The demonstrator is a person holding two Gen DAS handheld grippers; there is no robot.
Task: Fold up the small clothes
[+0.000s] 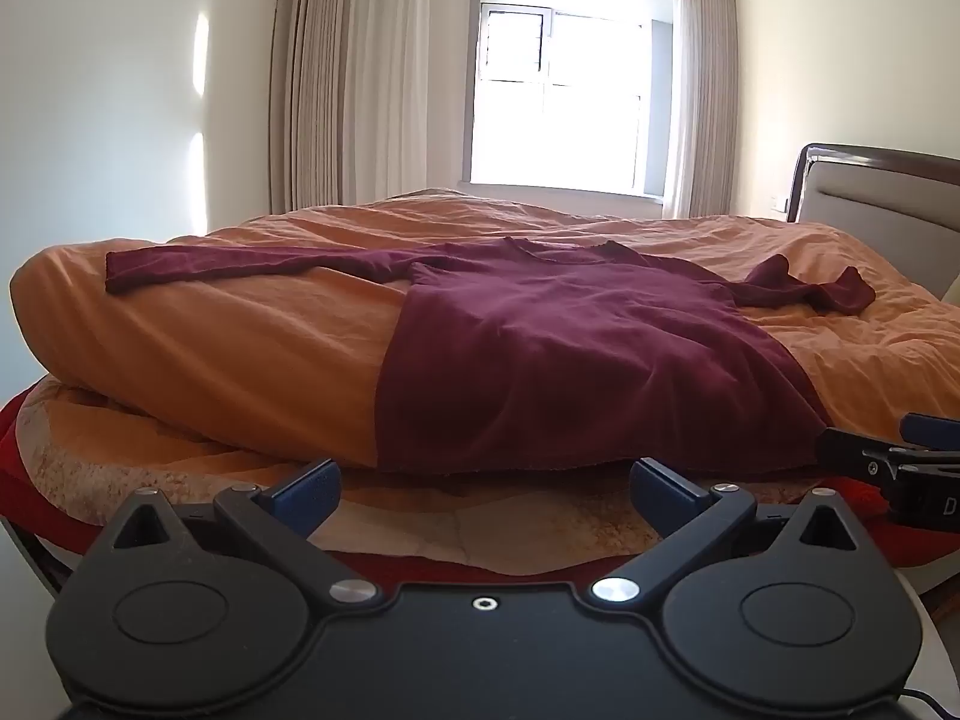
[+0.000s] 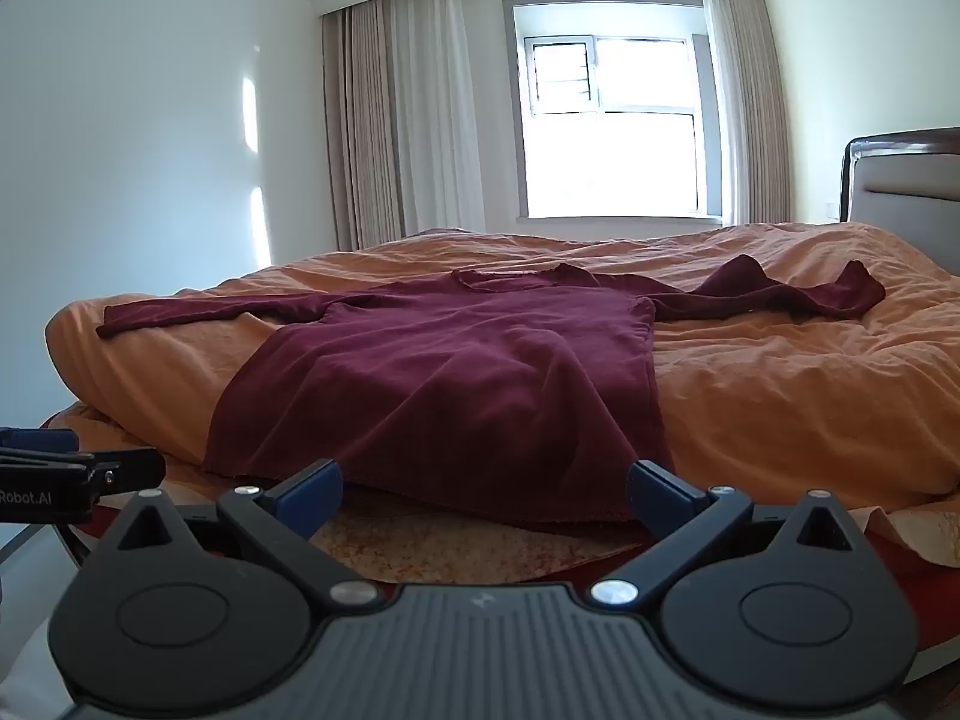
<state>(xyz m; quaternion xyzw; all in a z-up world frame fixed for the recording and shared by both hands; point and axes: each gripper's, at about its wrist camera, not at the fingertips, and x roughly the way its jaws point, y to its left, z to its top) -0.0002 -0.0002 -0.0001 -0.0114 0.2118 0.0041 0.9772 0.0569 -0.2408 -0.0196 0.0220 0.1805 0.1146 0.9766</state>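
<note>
Across the near edge of the bed [image 1: 180,360], a maroon long-sleeved top [image 1: 540,360] is spread flat on the orange quilt [image 1: 840,324], its hem hanging just over that edge. Toward the left side one sleeve [image 1: 240,267] is stretched out straight; toward the headboard [image 1: 888,192] the other sleeve [image 1: 804,291] is left crumpled (it may want smoothing first). The left gripper [image 1: 483,495] is held short of the hem's left part, jaws spread fully wide, nothing between them. The right gripper [image 2: 483,495] is held likewise before the hem's right part, fully wide and empty. No fold is yet made, so the opening step is judged to be in hand: next, an edge or sleeve must be pinched and carried across the body.
</note>
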